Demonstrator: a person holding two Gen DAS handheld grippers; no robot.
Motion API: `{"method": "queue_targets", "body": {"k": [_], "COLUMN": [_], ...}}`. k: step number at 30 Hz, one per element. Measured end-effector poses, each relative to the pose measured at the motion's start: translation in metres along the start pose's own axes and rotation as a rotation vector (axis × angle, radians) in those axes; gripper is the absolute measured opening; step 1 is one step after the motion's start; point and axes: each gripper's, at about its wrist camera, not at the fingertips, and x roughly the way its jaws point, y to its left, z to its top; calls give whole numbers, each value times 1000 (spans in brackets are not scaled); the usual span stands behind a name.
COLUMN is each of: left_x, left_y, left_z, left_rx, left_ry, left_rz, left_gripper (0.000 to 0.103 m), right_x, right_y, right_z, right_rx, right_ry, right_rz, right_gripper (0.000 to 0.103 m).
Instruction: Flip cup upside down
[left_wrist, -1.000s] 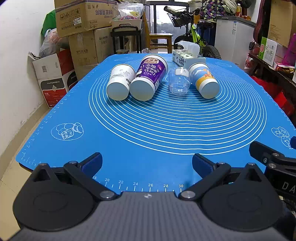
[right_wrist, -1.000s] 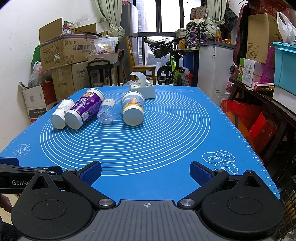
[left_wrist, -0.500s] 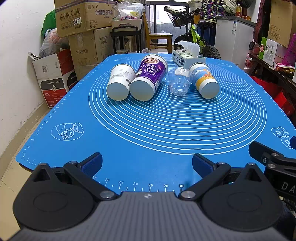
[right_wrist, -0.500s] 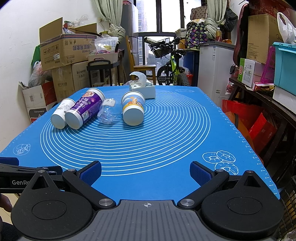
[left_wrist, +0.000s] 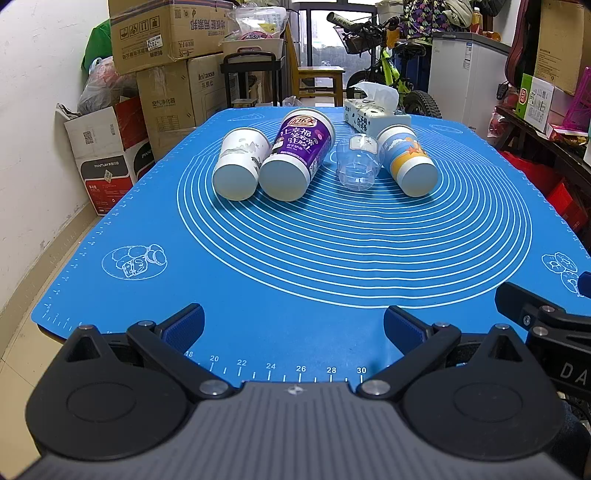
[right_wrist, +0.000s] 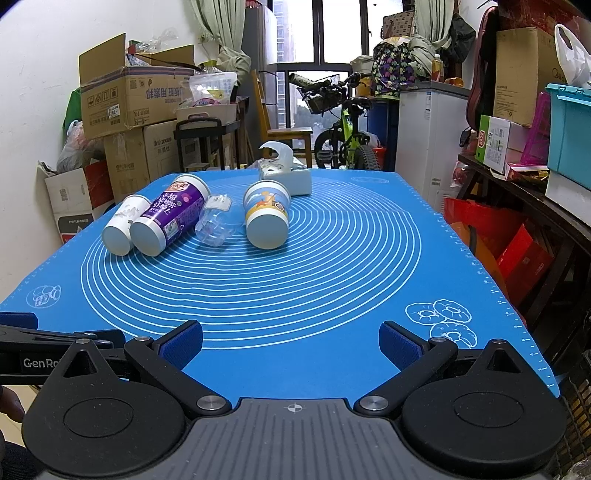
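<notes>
Several cups lie on their sides in a row on the blue mat (left_wrist: 295, 266), bases toward me: a white cup (left_wrist: 242, 162), a purple cup (left_wrist: 297, 155), a clear plastic cup (left_wrist: 357, 162) and a blue-and-yellow cup (left_wrist: 408, 160). In the right wrist view they are the white cup (right_wrist: 125, 225), purple cup (right_wrist: 170, 216), clear cup (right_wrist: 214, 223) and blue-and-yellow cup (right_wrist: 266, 216). My left gripper (left_wrist: 293, 326) is open and empty at the mat's near edge. My right gripper (right_wrist: 291, 341) is open and empty at the near edge, to the right of the left one.
A tissue box (left_wrist: 375, 116) stands behind the cups at the far side of the mat (right_wrist: 295, 295). Cardboard boxes (left_wrist: 162, 74) are stacked left of the table, a bicycle (right_wrist: 343, 136) beyond it, and shelves with boxes (right_wrist: 517, 147) on the right.
</notes>
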Motion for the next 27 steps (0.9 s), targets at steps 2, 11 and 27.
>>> {"method": "queue_targets", "body": {"k": [2,11,27], "left_x": [1,2,6], "left_y": [0,1,31], "left_z": [-1,0,57], "left_rx": [2,2,-38], "left_ry": [1,14,-104], "left_rz": [3,-4,75], "left_gripper": [102,102,102], "right_x": [0,5,17], "right_y": [0,-1,-20], "right_z": [0,2,59], "right_rx": [1,22,84], "right_ry": [0,8,-22], "right_rz": [0,13,59], "right_gripper": [101,101,101]}}
